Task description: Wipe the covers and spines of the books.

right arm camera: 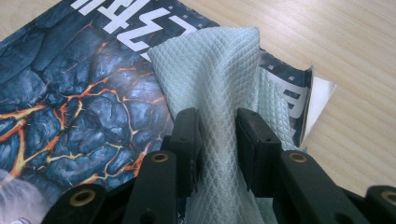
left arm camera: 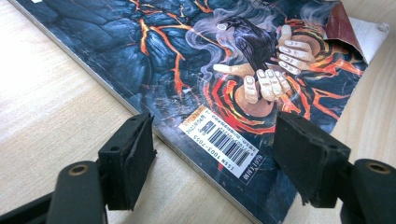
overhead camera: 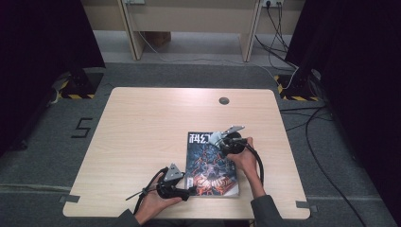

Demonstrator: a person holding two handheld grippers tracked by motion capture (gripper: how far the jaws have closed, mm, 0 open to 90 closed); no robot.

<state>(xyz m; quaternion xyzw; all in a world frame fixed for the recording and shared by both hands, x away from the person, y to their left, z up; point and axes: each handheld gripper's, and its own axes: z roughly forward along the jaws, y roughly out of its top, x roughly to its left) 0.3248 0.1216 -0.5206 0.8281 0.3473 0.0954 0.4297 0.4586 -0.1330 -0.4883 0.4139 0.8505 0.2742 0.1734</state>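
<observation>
A magazine [overhead camera: 210, 163] with a dark blue and orange lava cover lies flat on the wooden table [overhead camera: 142, 123], near its front edge. My right gripper [overhead camera: 222, 141] is over the magazine's far right corner, shut on a white quilted cloth [overhead camera: 216, 137]. In the right gripper view the cloth [right arm camera: 210, 60] stands pinched between the jaws of the right gripper [right arm camera: 218, 116] and drapes on the cover [right arm camera: 70, 93]. My left gripper [overhead camera: 191, 190] rests at the magazine's near left corner. Its jaws [left arm camera: 212, 140] stand open astride the barcode [left arm camera: 224, 144], not pressing the magazine [left arm camera: 187, 56].
The cover's corner curls up [right arm camera: 308, 93] beside the cloth. A round cable hole [overhead camera: 224, 100] sits in the table's far side. Bare tabletop spreads to the left and behind the magazine. Cables [overhead camera: 307, 123] trail on the floor at the right.
</observation>
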